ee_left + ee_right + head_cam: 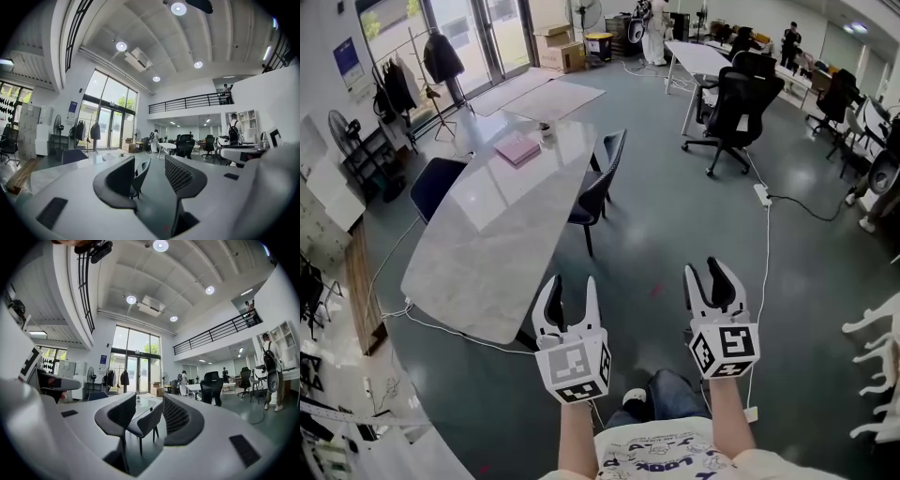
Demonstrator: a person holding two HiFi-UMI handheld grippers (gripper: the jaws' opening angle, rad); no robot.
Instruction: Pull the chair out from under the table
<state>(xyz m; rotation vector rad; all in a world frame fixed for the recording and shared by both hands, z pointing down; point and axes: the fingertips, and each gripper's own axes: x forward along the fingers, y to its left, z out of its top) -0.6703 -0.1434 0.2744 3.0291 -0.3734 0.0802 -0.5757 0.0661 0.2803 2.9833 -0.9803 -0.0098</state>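
A dark chair (591, 192) stands pushed in at the near right side of the long marble table (487, 244), with a second dark chair (614, 150) behind it. Both grippers hang over the floor, well short of the chairs. My left gripper (565, 291) is open and empty by the table's near corner. My right gripper (713, 277) is open and empty further right. The left gripper view frames the near chair (139, 173) between the open left gripper (150, 171). In the right gripper view that chair (145, 423) sits between the open right gripper (149, 409).
A third dark chair (436, 183) is at the table's left side. A pink book (517, 150) lies on the tabletop. A black office chair (736, 108) stands at the back right. A power strip and cable (762, 194) run along the floor on the right.
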